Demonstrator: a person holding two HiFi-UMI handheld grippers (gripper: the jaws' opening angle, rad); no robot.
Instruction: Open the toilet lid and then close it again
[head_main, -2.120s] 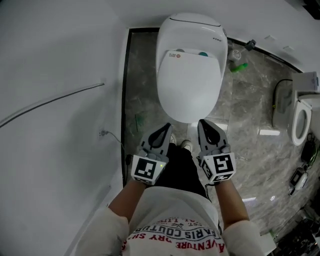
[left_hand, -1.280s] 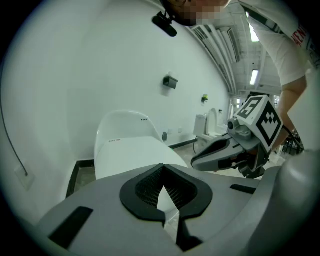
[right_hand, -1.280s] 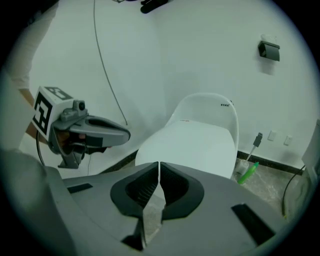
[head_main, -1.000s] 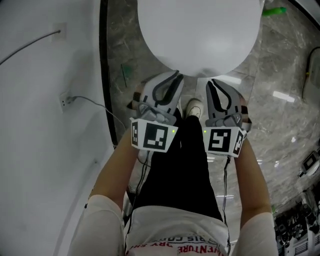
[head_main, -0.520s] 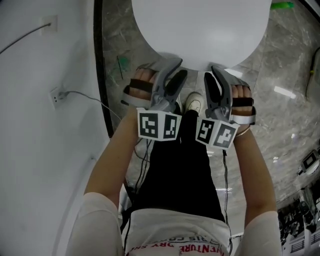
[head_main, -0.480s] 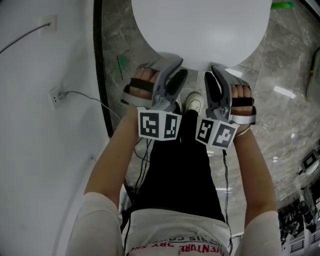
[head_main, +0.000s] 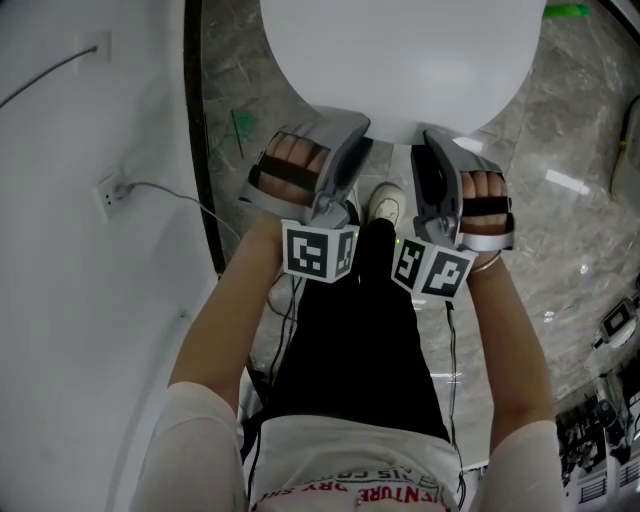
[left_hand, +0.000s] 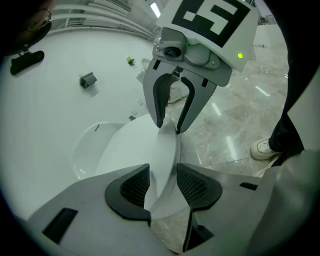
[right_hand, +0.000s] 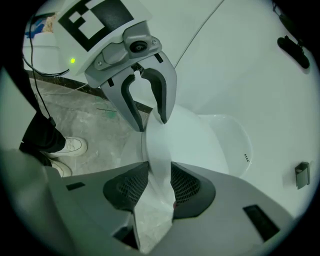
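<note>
The white toilet lid (head_main: 400, 60) lies closed on the bowl and fills the top of the head view. Both grippers reach its front edge from below in that view, the left gripper (head_main: 355, 135) beside the right gripper (head_main: 430, 142). In the left gripper view the lid (left_hand: 135, 150) runs edge-on between the pads of the left gripper (left_hand: 161, 171), with small gaps on both sides. In the right gripper view the lid's rim (right_hand: 190, 135) sits between the pads of the right gripper (right_hand: 160, 172). Both pairs of jaws have just been opening and stand open around the lid's edge.
A white wall with a socket and cable (head_main: 108, 190) stands at the left, edged by a black strip (head_main: 195, 130). Grey marble floor (head_main: 560, 230) lies at the right. The person's shoe (head_main: 385, 205) sits under the bowl's front. The toilet's rear body (right_hand: 230, 140) rises behind the lid.
Both grippers have sunk to the lid's front edge, rolled over and opened, so the rim now sits between each pair of jaws. The view has closed in on the bowl.
</note>
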